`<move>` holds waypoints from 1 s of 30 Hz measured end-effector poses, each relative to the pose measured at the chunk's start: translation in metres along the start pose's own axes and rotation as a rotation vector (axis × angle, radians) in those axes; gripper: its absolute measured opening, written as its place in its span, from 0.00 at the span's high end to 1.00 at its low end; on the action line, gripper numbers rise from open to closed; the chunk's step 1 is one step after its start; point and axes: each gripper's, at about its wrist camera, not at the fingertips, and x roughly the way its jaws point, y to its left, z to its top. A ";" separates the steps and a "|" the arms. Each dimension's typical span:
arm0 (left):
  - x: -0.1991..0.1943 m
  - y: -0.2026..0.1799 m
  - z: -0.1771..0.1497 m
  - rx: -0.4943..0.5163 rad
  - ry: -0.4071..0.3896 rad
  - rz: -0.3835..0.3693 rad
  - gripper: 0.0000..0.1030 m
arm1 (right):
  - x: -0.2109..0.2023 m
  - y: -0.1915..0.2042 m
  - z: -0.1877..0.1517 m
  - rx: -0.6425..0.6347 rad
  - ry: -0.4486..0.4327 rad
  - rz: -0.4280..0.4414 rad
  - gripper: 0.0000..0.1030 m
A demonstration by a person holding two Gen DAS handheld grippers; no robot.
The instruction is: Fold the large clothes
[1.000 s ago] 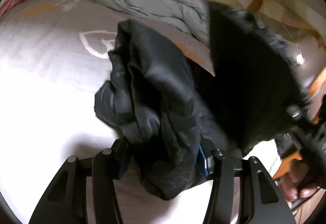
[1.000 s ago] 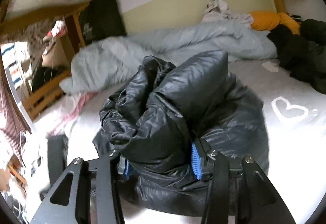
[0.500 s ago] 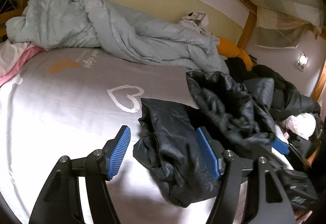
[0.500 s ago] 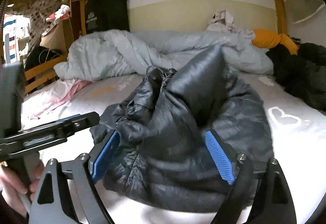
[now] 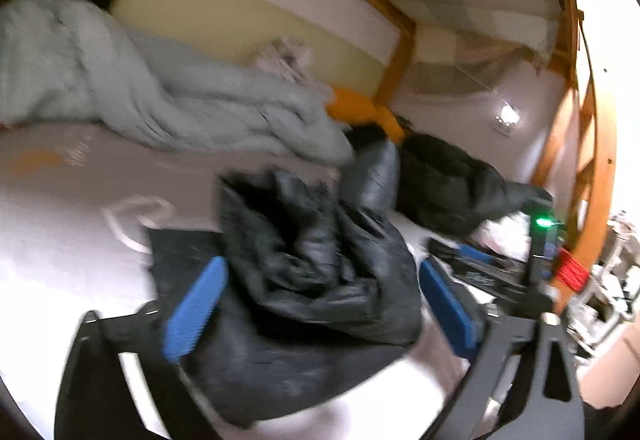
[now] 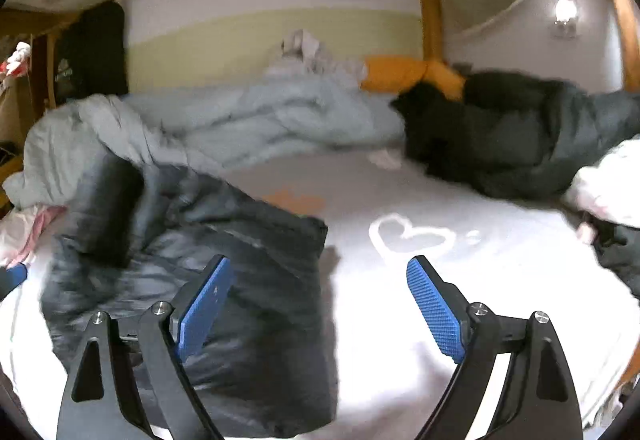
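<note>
— Where does the folding stand?

— Start with the bed [image 6: 460, 280]: its white sheet is bare across the near right, with a heart print [image 6: 412, 234] in the middle. A pale blue duvet [image 6: 248, 124] is heaped along the far side, and a second dark garment [image 6: 520, 136] lies bunched at the far right, untouched as far as I can judge.

— And the one you are working on?

— The black puffer jacket [image 6: 224, 280] sits on the near left of the bed as a compact bundle. I'd call it gathered and roughly doubled over, not neatly squared: in the left view its top [image 5: 316, 252] is rumpled and puffed up, so it probably wants flattening or one more fold.

— Do you have hold of it?

— No. My left claw [image 5: 320, 308] is opening wide; the jacket bulges up between its blue pads [image 5: 196, 300], but they stand clear of the fabric. My right claw [image 6: 320, 304] is spread wide too and has nothing in it; only its left pad [image 6: 204, 304] stands in front of the jacket's edge, and bare sheet shows between the two.

— So what's left?

— I judge this jacket is close to done, and the dark pile at the far right looks like the next job.
</note>
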 end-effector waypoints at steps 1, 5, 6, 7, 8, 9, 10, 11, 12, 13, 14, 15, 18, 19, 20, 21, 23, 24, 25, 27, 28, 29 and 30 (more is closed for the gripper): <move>0.008 -0.001 -0.001 -0.003 0.025 -0.021 0.02 | 0.010 0.000 -0.001 -0.005 0.028 0.016 0.13; 0.038 0.009 -0.011 -0.049 0.093 -0.004 0.03 | 0.035 0.014 -0.013 -0.043 0.113 0.134 0.23; 0.040 0.011 -0.014 -0.060 0.100 -0.005 0.07 | 0.038 0.022 -0.017 -0.052 0.130 0.170 0.23; 0.038 0.011 -0.015 -0.064 0.088 -0.010 0.13 | 0.039 0.026 -0.020 -0.056 0.138 0.204 0.23; 0.034 0.010 -0.015 -0.059 0.070 -0.013 0.29 | 0.040 0.030 -0.024 -0.061 0.148 0.242 0.23; 0.031 0.008 -0.014 -0.050 0.062 -0.014 0.45 | 0.040 0.035 -0.027 -0.065 0.159 0.277 0.23; 0.029 0.007 -0.012 -0.040 0.061 -0.019 0.47 | 0.040 0.039 -0.030 -0.073 0.164 0.300 0.23; 0.027 0.006 -0.010 -0.033 0.057 -0.020 0.47 | 0.038 0.043 -0.032 -0.091 0.163 0.314 0.23; 0.025 0.005 -0.009 -0.027 0.044 -0.008 0.47 | 0.036 0.046 -0.035 -0.119 0.160 0.319 0.23; 0.023 0.002 -0.009 -0.019 0.031 0.006 0.46 | 0.035 0.049 -0.037 -0.143 0.157 0.322 0.23; 0.023 -0.001 -0.009 -0.005 0.021 0.022 0.39 | 0.033 0.053 -0.040 -0.165 0.158 0.337 0.23; 0.023 -0.005 -0.009 0.015 0.014 0.045 0.26 | 0.032 0.054 -0.042 -0.175 0.164 0.354 0.23; 0.027 -0.018 -0.011 0.085 -0.006 0.134 0.15 | 0.030 0.059 -0.050 -0.203 0.187 0.393 0.23; 0.028 -0.020 -0.013 0.106 -0.008 0.160 0.14 | 0.028 0.061 -0.051 -0.218 0.189 0.399 0.23; 0.032 -0.022 -0.013 0.121 -0.003 0.185 0.09 | 0.025 0.064 -0.055 -0.241 0.187 0.406 0.23; 0.036 -0.022 -0.014 0.131 0.001 0.219 0.07 | 0.023 0.067 -0.057 -0.257 0.184 0.409 0.23; 0.039 -0.018 -0.017 0.130 -0.011 0.282 0.07 | 0.018 0.073 -0.062 -0.292 0.180 0.412 0.23; 0.039 -0.014 -0.017 0.116 -0.020 0.308 0.07 | 0.017 0.074 -0.062 -0.302 0.180 0.411 0.23; 0.040 -0.010 -0.018 0.099 -0.025 0.331 0.07 | 0.016 0.075 -0.063 -0.311 0.181 0.413 0.23; 0.040 0.003 -0.018 0.064 -0.027 0.401 0.05 | 0.014 0.077 -0.064 -0.321 0.187 0.428 0.23; 0.043 0.012 -0.018 0.053 -0.013 0.450 0.05 | 0.012 0.077 -0.064 -0.323 0.186 0.431 0.23; 0.044 0.023 -0.020 0.029 0.007 0.481 0.05 | 0.008 0.076 -0.063 -0.323 0.182 0.436 0.23; 0.046 0.036 -0.022 -0.024 0.026 0.487 0.05 | 0.005 0.075 -0.062 -0.320 0.175 0.435 0.23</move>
